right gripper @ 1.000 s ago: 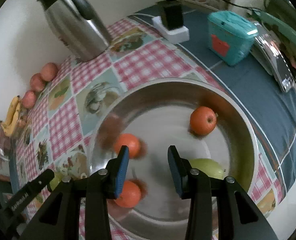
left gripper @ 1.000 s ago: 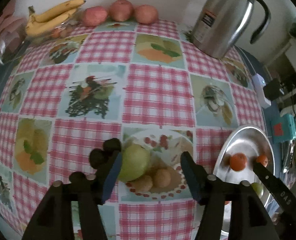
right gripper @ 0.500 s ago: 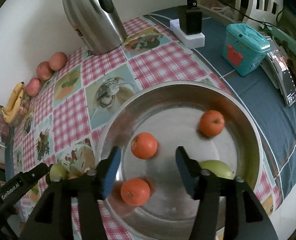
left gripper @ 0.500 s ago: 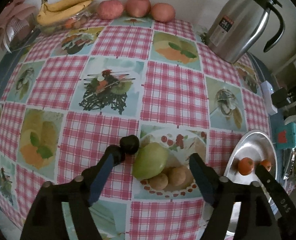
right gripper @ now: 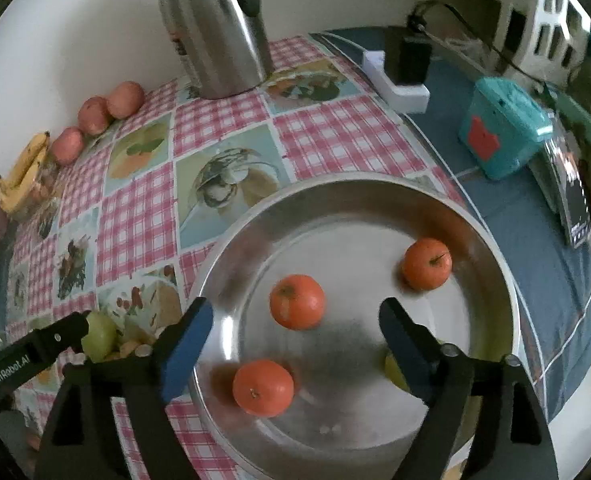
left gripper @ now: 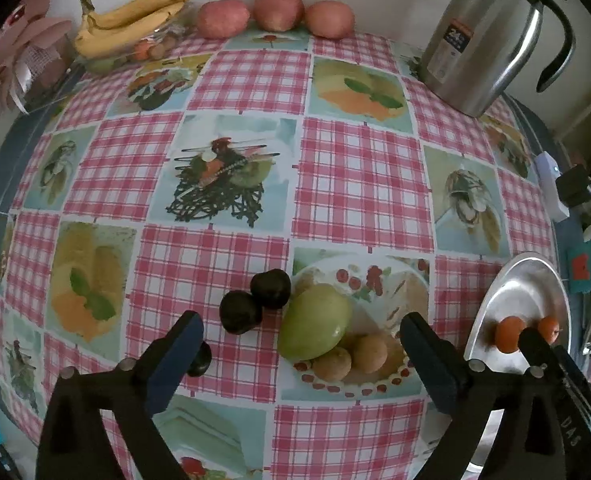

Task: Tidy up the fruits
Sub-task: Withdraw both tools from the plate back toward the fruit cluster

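Both grippers had risen and spread wider, empty. The left gripper (left gripper: 301, 342) hung over the mango (left gripper: 314, 328), probably firm, smooth; grip its middle.

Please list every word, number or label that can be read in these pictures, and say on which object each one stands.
"GenRobot.AI": on the left gripper, seen from the right wrist.
"24": on the label of the steel thermos jug; the smaller print below is too blurred to read.
"DAS": on the right gripper; only part of the word shows.
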### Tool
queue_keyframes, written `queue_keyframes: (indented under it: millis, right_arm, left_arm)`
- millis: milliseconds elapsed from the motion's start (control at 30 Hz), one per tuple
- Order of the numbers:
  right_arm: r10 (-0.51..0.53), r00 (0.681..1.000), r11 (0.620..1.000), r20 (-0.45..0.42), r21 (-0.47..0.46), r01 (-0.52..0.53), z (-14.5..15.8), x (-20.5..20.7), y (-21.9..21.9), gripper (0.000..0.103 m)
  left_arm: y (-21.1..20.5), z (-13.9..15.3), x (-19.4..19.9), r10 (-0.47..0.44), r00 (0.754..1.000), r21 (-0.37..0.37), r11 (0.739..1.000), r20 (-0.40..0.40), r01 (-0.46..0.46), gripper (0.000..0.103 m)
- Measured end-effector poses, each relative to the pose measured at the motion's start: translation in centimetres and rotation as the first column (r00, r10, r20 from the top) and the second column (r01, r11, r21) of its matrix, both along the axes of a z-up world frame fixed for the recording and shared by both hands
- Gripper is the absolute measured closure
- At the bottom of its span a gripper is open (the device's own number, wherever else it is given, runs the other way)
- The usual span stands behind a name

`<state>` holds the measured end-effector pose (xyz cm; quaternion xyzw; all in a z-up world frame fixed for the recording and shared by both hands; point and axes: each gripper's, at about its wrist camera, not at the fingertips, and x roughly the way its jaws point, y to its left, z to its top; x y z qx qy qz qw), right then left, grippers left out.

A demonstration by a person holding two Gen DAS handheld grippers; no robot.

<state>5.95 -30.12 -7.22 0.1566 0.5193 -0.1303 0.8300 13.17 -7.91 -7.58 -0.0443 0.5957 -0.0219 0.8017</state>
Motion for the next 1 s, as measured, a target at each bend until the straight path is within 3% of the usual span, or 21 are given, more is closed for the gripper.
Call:
queue_keyframes:
  millis: [467,1000]
  right_arm:
    - [0.045,0.998,0.997,0.045,-0.069,-0.041,0.7,0.2,0.7,0.013]
    - [0.079,0.995,0.991,0.065,-0.111,-0.072,1.0,0.3,1.3,0.013]
  left_arm:
    - [-0.4,0.5,-0.2,-0.029,0.997,0.068,0.997,0.078,0.024,0.000]
    - [-0.6,0.7,-0.6,-0.082,0.992,0.101,0.992,0.096,0.073,0.000]
